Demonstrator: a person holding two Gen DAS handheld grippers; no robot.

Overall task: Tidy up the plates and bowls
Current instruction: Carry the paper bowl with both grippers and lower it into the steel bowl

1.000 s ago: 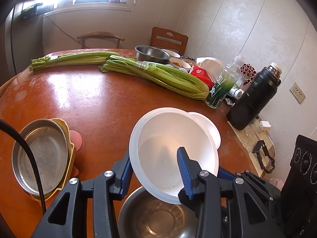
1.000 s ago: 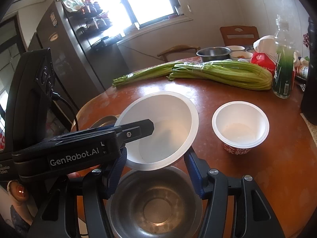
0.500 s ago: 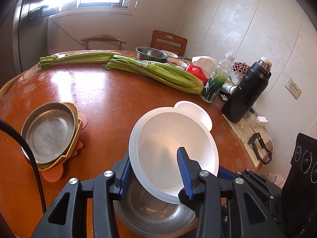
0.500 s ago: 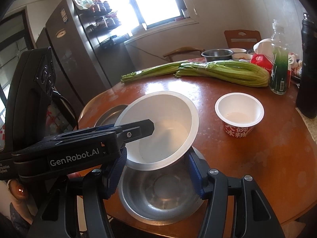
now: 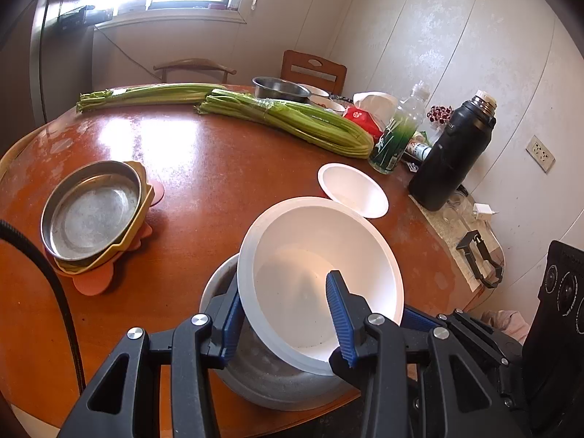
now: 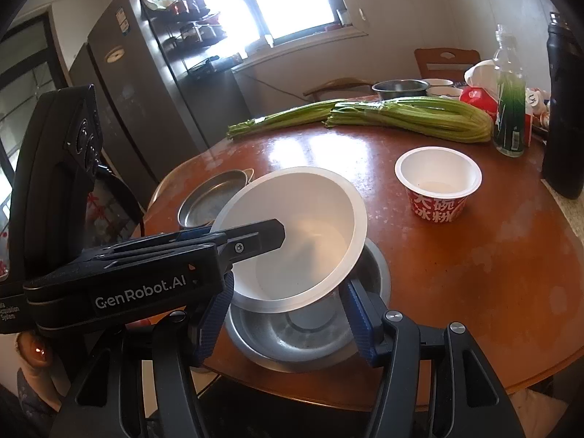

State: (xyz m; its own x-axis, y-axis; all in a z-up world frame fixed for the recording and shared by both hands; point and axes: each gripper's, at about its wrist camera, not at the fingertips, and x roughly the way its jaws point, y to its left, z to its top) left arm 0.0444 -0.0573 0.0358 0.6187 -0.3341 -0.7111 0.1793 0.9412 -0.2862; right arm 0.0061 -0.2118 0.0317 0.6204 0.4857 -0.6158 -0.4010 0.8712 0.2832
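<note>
Left gripper (image 5: 288, 314): clamped on the white bowl's (image 5: 321, 273) rim, one finger inside, one outside.
Right gripper (image 6: 288, 314): straddles the steel bowl (image 6: 303, 335); contact unclear.
White bowl: tilted, partly inside the steel bowl at the table (image 5: 219, 182) edge.
Done: steel plate (image 5: 91, 211) nested in the yellow dish (image 5: 144, 197).
Left: seat this bowl; noodle cup (image 6: 438, 186) loose.

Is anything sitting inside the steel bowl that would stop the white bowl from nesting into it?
Nothing visible does. The white bowl, clamped at its rim by the left gripper, tilts over the steel bowl, whose visible inside is bare; the right gripper grips that bowl's sides.
</note>
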